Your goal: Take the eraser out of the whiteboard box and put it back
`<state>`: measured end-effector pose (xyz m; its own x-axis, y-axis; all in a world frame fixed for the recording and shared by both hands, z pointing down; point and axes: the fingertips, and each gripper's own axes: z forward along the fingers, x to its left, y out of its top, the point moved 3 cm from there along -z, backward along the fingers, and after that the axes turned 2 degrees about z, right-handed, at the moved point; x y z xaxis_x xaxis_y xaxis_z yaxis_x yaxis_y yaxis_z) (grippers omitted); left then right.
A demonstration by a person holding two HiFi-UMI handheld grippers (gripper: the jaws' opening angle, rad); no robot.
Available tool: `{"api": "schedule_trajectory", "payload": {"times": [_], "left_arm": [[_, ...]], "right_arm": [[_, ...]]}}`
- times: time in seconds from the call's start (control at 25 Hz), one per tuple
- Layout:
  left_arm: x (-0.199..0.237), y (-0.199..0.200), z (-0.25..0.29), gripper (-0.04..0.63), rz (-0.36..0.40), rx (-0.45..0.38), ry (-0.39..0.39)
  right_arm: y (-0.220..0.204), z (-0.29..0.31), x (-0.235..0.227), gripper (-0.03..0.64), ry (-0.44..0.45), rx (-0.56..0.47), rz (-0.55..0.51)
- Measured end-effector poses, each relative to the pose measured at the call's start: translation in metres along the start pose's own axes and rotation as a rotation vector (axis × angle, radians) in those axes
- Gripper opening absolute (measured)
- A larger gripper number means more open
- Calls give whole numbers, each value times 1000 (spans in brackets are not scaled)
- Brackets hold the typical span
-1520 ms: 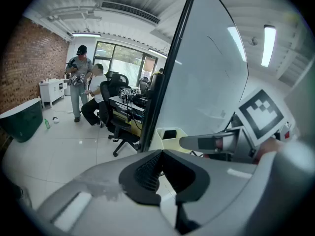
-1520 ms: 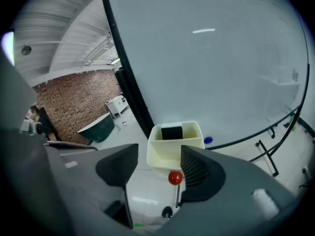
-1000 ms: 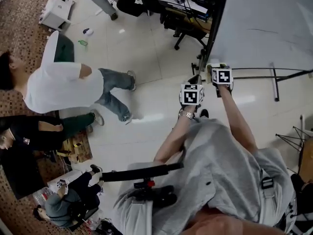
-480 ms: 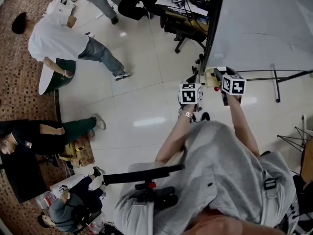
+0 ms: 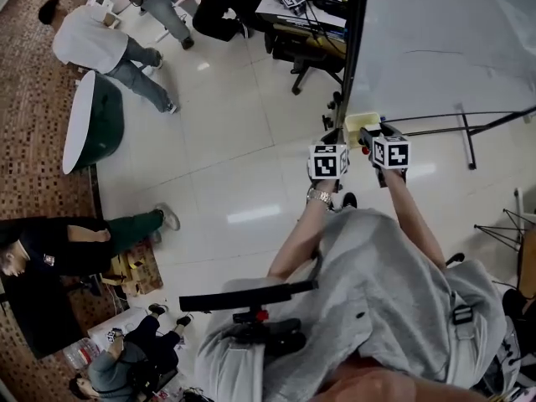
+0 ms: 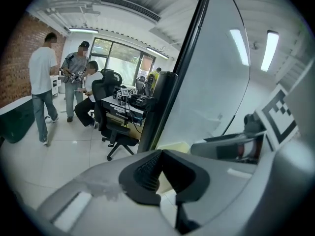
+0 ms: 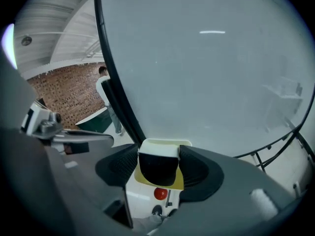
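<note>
The eraser [image 7: 158, 165], white-backed with a black body, sits clamped between the ribbed pads of my right gripper [image 7: 158, 154]. Right behind and under it is the pale yellow whiteboard box [image 7: 165, 143], fixed at the whiteboard's lower left edge. A red knob [image 7: 160, 193] shows below. In the head view the box [image 5: 360, 122] lies just ahead of the right gripper [image 5: 370, 134]; the eraser is hidden there. My left gripper [image 5: 333, 134] hangs beside it on the left, its jaws [image 6: 161, 154] closed tip to tip on nothing, with the box [image 6: 173, 146] just beyond.
The whiteboard [image 5: 444, 32] fills the upper right, with its black frame post [image 5: 358, 32] and stand legs [image 5: 469, 132]. An office chair [image 5: 301, 53] and a cluttered desk [image 5: 306, 2] stand behind. Several people [image 5: 92, 40] are at the left, near a green tabletop [image 5: 94, 122].
My right gripper has drawn back a little from the whiteboard and now sits closer to the left one. The person in white has walked away to the far upper left.
</note>
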<state>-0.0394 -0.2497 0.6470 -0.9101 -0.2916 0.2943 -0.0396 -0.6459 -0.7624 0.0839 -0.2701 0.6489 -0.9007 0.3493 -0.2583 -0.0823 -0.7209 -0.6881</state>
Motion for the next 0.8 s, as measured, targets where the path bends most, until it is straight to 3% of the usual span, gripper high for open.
{"api": "schedule_trajectory", "payload": {"times": [0.32, 0.56, 0.8], "left_arm": [[3, 0, -8, 3, 9, -6, 6], [4, -7, -15, 3, 6, 4, -3], [-7, -15, -19, 3, 12, 2, -34]], "right_arm": [[-48, 37, 6, 273, -20, 143, -52], [-38, 30, 9, 275, -22, 79, -43], [-18, 4, 21, 268, -82, -28, -14]]}}
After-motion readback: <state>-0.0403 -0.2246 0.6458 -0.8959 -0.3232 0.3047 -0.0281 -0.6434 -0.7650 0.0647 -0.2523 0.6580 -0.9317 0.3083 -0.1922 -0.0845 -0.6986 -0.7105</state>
